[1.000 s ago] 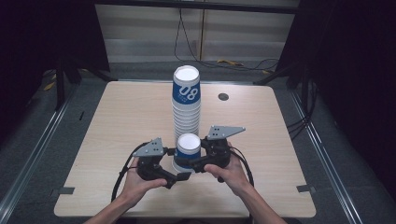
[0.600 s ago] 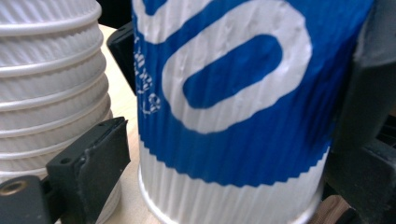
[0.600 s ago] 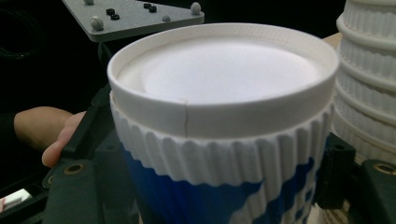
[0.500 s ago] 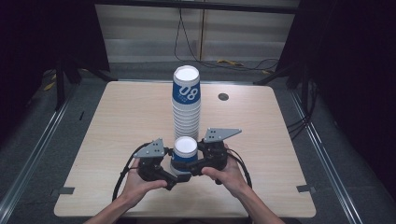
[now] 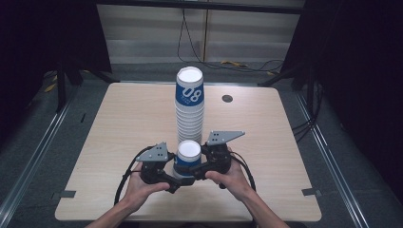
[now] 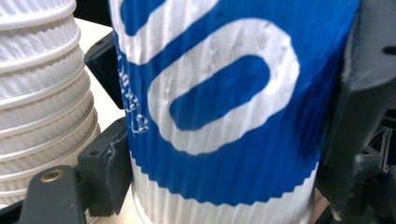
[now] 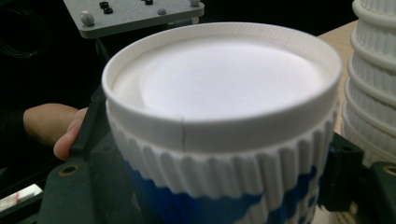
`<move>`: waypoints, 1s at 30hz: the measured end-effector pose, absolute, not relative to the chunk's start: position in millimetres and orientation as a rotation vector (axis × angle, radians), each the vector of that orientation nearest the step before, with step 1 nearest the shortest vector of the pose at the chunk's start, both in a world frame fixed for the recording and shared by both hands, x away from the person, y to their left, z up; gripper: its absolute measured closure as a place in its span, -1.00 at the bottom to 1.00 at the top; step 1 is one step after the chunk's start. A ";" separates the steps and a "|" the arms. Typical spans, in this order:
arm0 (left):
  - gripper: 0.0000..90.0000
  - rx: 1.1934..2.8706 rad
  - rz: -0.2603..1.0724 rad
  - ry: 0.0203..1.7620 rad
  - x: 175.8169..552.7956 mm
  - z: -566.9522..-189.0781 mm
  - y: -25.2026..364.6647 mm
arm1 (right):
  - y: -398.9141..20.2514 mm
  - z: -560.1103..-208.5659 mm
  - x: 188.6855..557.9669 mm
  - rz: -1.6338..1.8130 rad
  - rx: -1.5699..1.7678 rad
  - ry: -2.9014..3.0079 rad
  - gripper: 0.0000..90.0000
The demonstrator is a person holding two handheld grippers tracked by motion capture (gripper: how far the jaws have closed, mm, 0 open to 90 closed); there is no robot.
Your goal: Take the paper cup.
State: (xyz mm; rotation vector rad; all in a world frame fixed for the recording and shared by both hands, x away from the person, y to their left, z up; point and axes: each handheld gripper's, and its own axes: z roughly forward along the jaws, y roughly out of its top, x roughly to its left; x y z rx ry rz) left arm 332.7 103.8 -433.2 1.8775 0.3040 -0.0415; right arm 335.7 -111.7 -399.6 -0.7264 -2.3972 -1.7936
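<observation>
Both claws meet on one cup near the front edge of the wooden surface (image 5: pixel 119 123): the left claw (image 5: pixel 164 172) and the right claw (image 5: pixel 202 167) each press against the single paper cup (image 5: pixel 188 159), which stands inverted with its white base up. From the high view the person's left hand (image 5: pixel 138 187) and right hand (image 5: pixel 233 175) wrap the two tools from below, a grey three-cornered plate (image 5: pixel 225 137) rides on top of the right one, and the tall stack of cups (image 5: pixel 190 107) rises just behind the held cup, its top cup printed "08" in blue. That view hides how the jaws sit. The left gripper view shows it: the cup's ribbed blue-and-white wall (image 6: pixel 224 116) is clamped between the two black jaws, touching both, with the stack's white ribbed rims (image 6: pixel 42 93) close on the left. The right gripper view looks over the cup's recessed white base (image 7: pixel 224 79), its jaws closed against the ribbed sides, with a fingertip (image 7: pixel 70 140) of the other hand at the left and the stack (image 7: pixel 373 93) at the right edge.
</observation>
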 end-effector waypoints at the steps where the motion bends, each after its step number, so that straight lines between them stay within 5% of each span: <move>1: -0.59 1.877 -0.042 0.304 332.7 -433.2 103.8 | -111.7 -399.6 335.7 -1.794 -0.726 -2.397 -0.53; 5: -0.57 1.895 -0.049 0.281 331.0 -433.6 102.4 | -112.1 -399.7 336.5 -1.770 -0.765 -2.399 -0.69; 23: -0.56 1.920 -0.049 0.295 333.4 -437.8 106.8 | -122.9 -391.7 337.4 -1.795 -0.805 -2.391 -0.69; 25: -0.57 1.922 -0.057 0.312 335.0 -440.3 107.3 | -124.1 -391.4 338.1 -1.791 -0.778 -2.374 -0.39; 30: -0.65 1.932 -0.058 0.316 334.5 -441.0 106.2 | -121.8 -390.7 336.7 -1.782 -0.762 -2.405 -0.36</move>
